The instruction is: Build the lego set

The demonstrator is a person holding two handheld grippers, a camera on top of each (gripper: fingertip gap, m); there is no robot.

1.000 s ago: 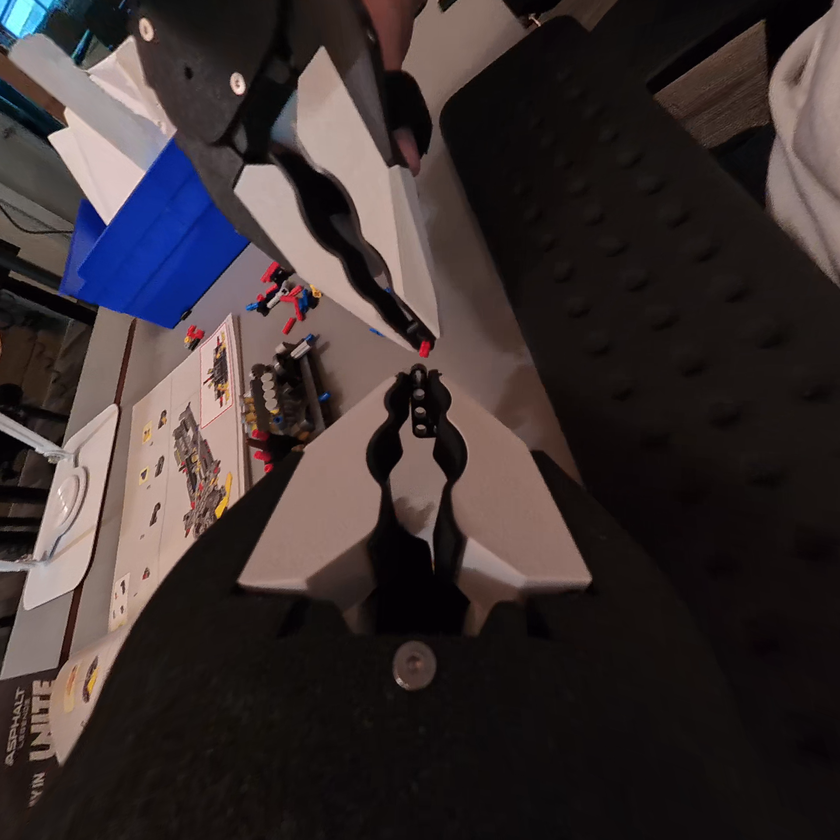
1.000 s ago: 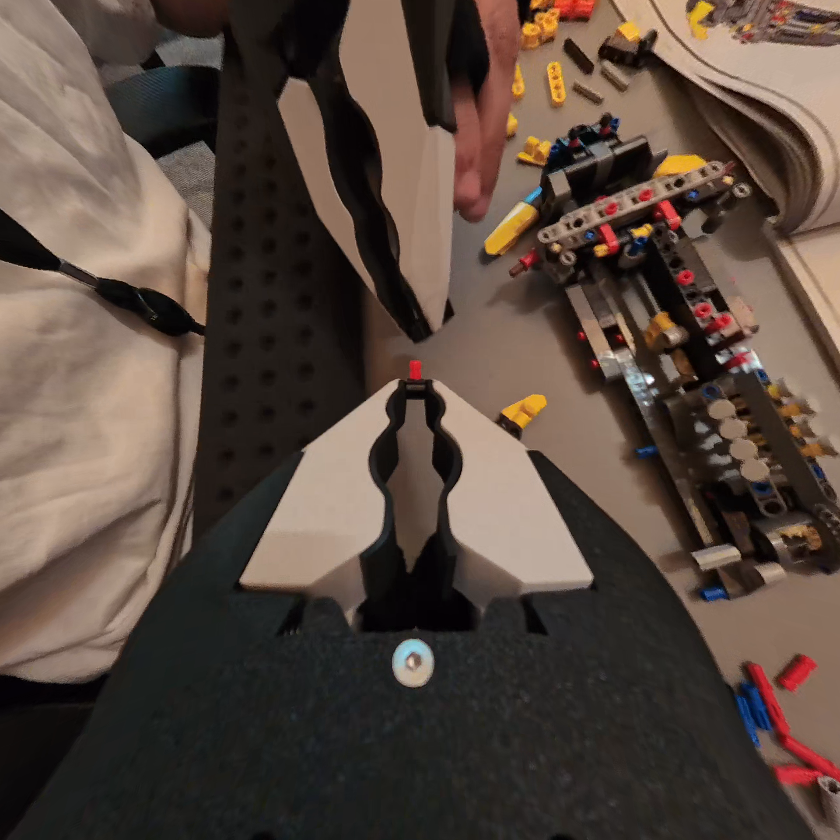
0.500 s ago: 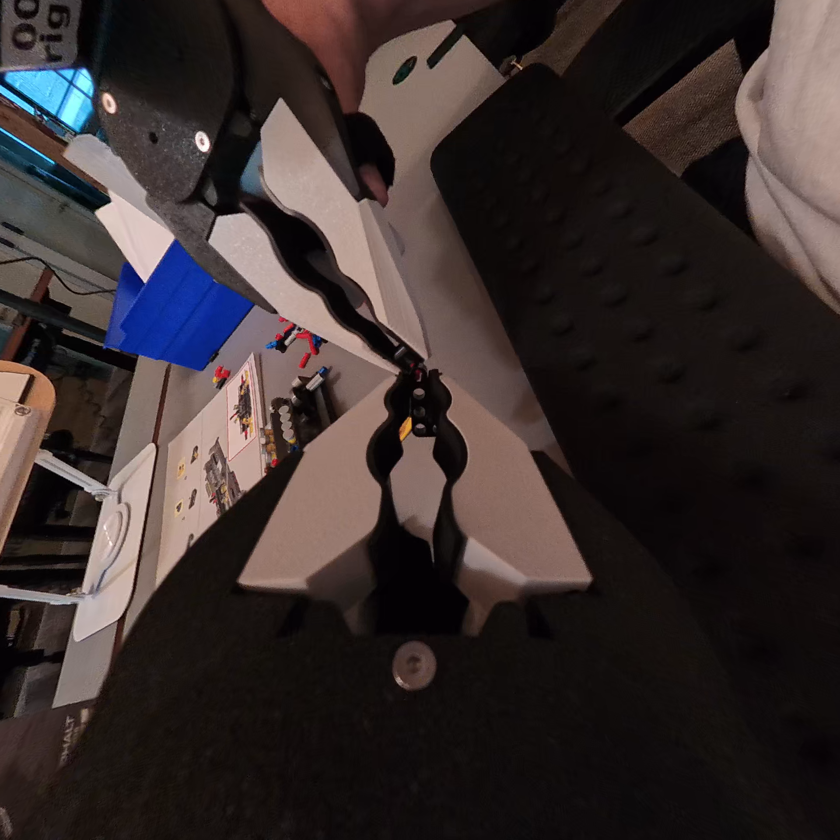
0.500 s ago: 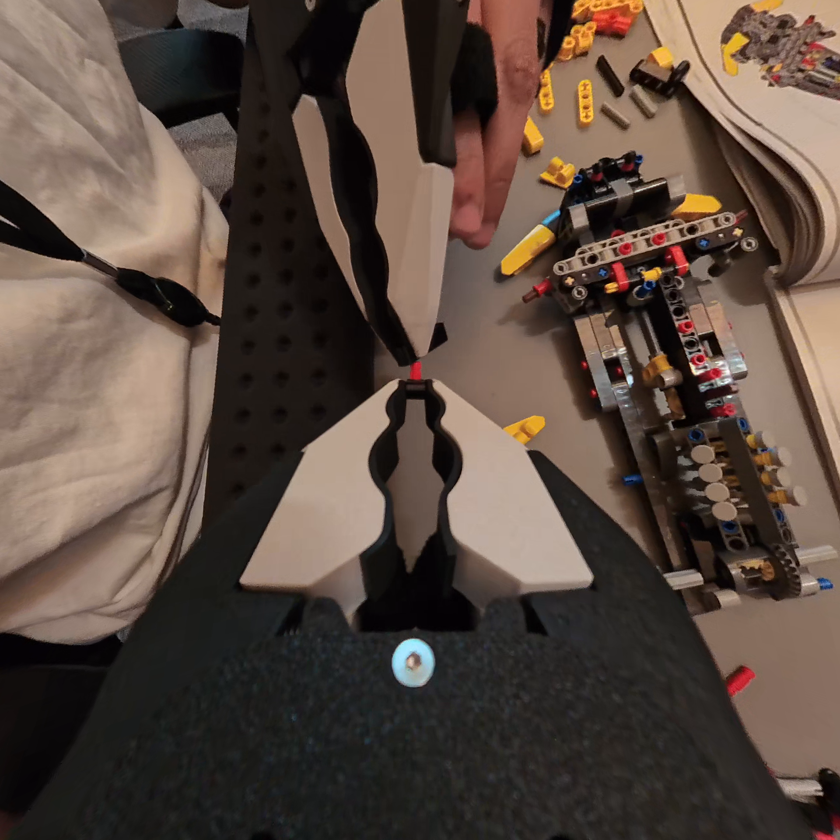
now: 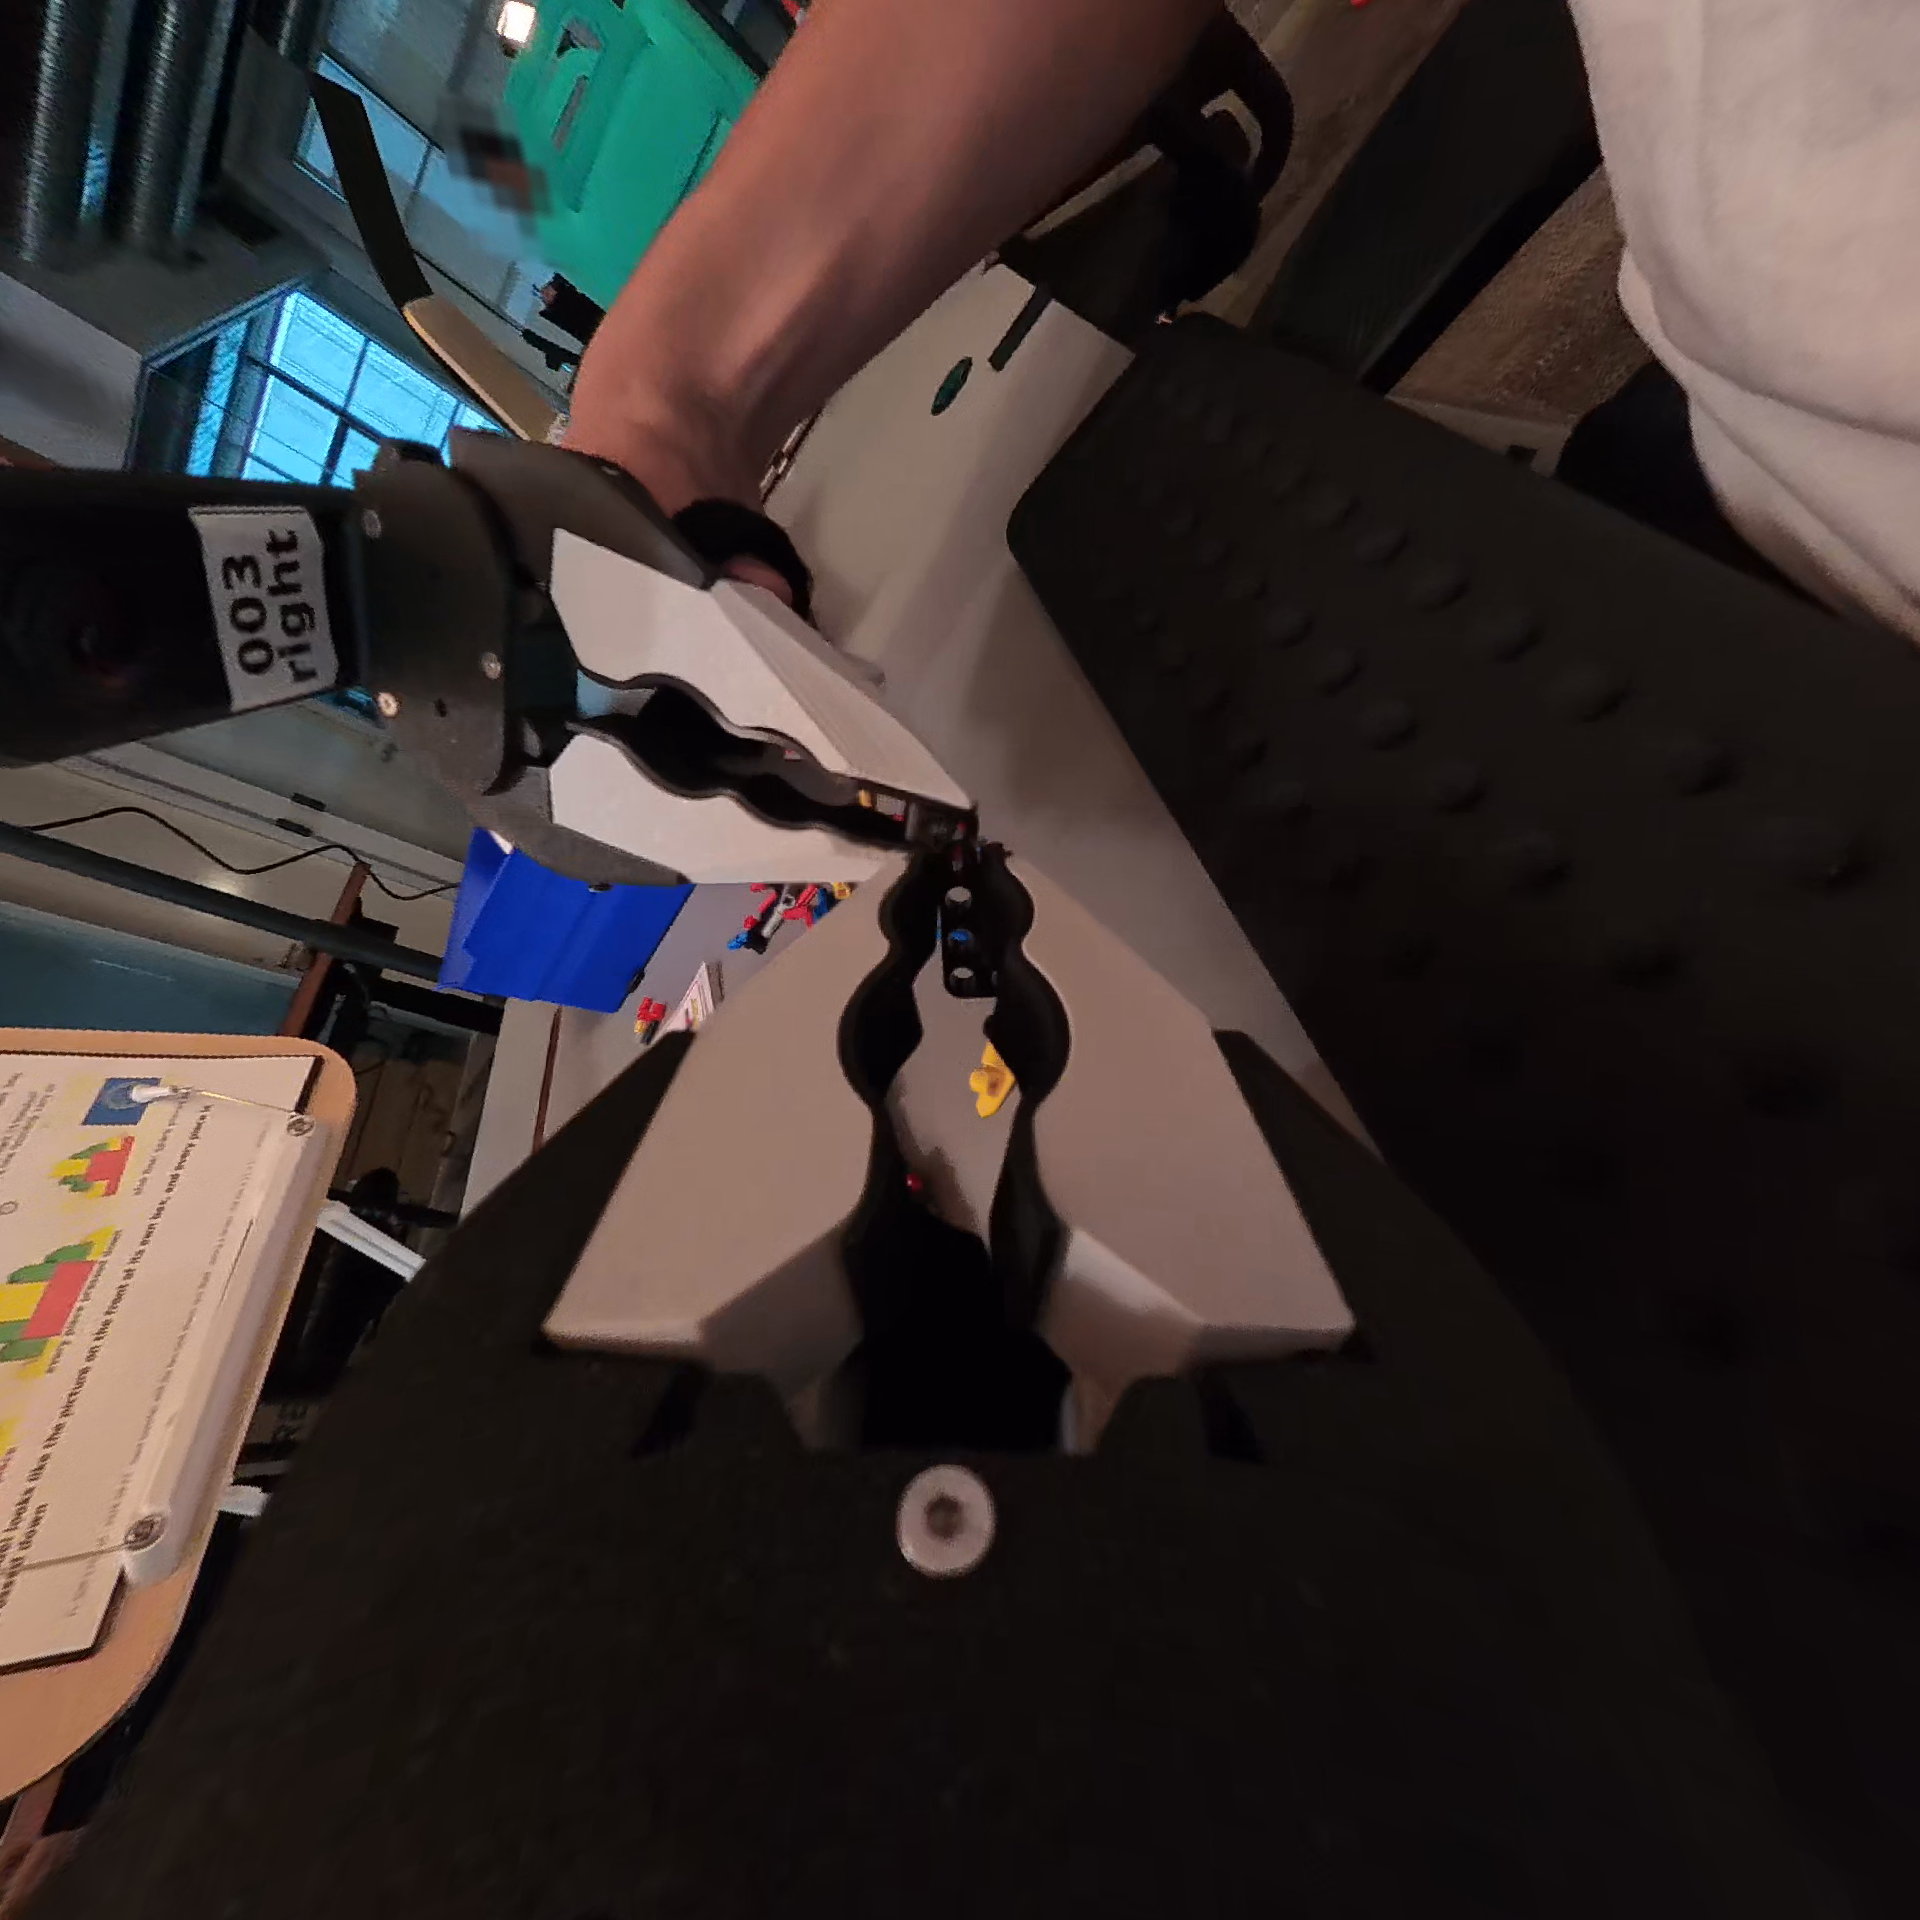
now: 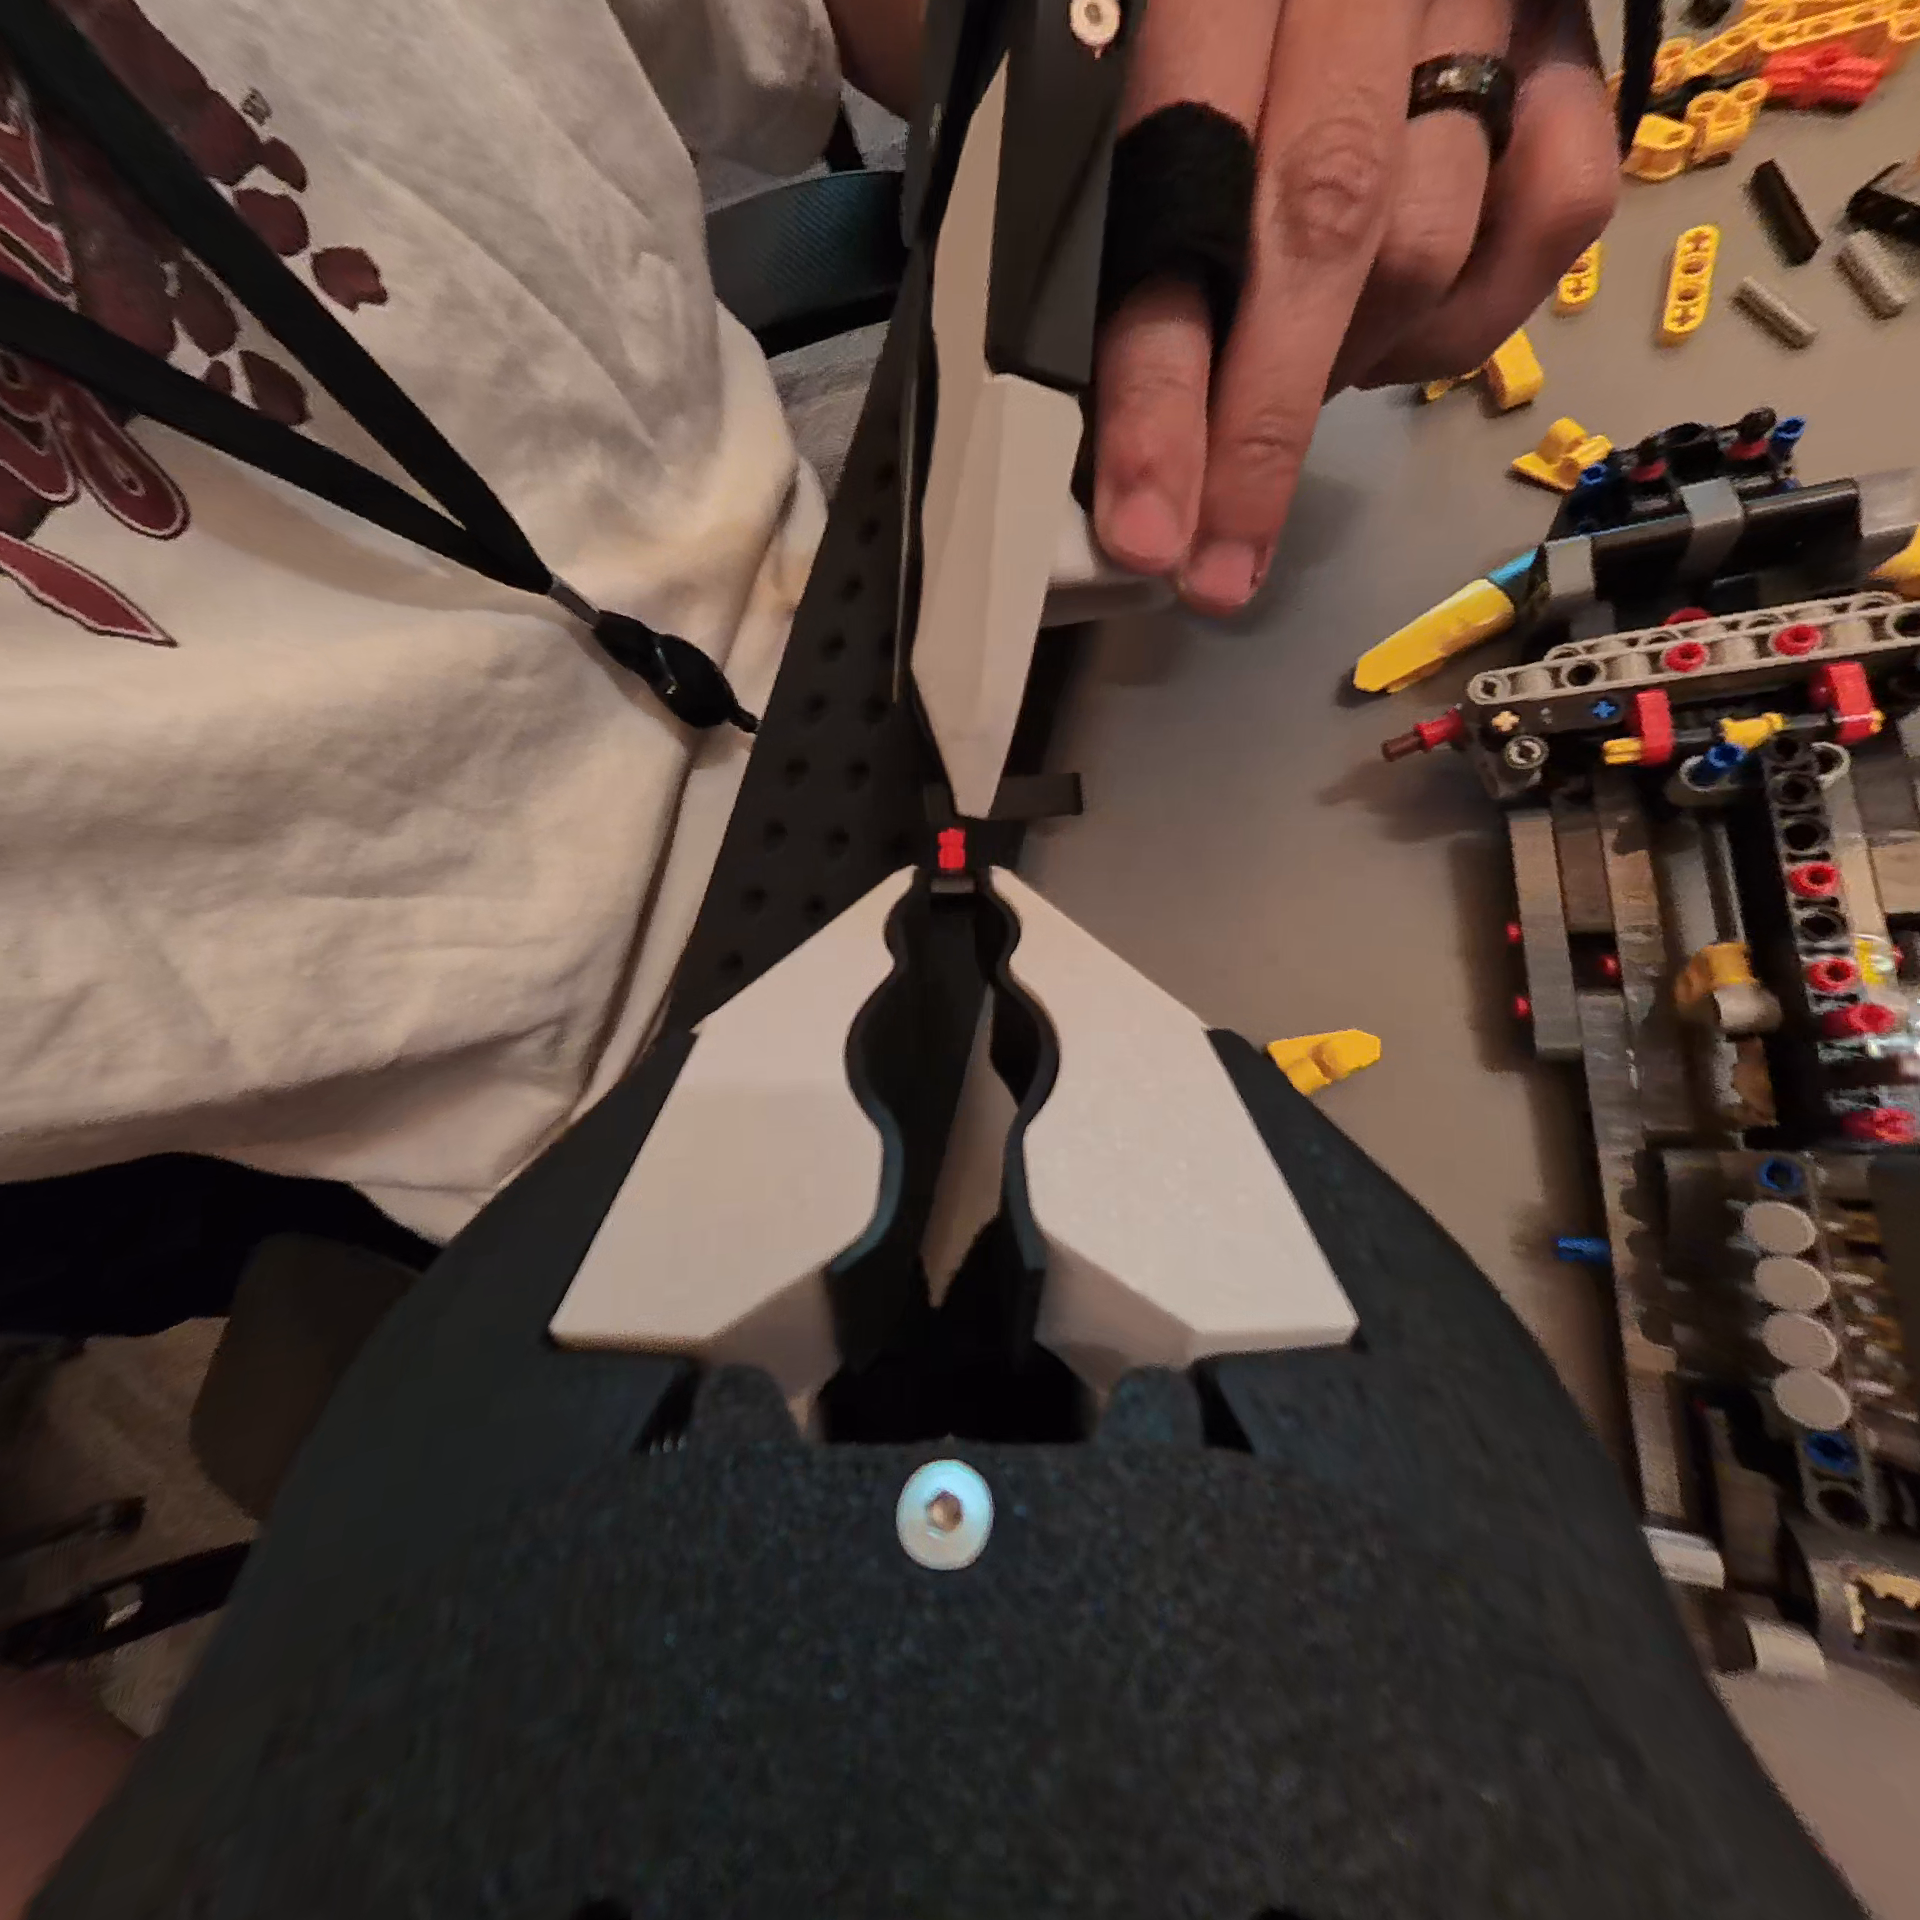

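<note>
My left gripper (image 5: 961, 868) is shut on a short black beam with holes (image 5: 966, 940), held in the air. My right gripper (image 6: 951, 883) is shut on a small red pin (image 6: 949, 847). The two tips meet: the red pin touches the end of the black beam (image 6: 1039, 798), which sticks out sideways from the left gripper (image 6: 971, 805) coming down from above. In the left wrist view the right gripper (image 5: 935, 826) comes in from the left. The partly built grey and black model (image 6: 1714, 935) lies on the table to the right.
Loose yellow, red and black parts (image 6: 1694, 270) lie at the far right, and a yellow piece (image 6: 1325, 1060) near the model. A black perforated pad (image 5: 1507, 831) runs along the table edge by the person's white shirt (image 6: 416, 727). A blue bin (image 5: 561, 935) stands at the far end. Less than 4 cm separates the two grippers' tips. From the right gripper's tips to the yellow piece (image 6: 1325, 1060) is close to 9 centimeters.
Both grippers have closed the gap between them: the red pin has gone from a little short of the black beam to touching it. The left view has swung up away from the table.
</note>
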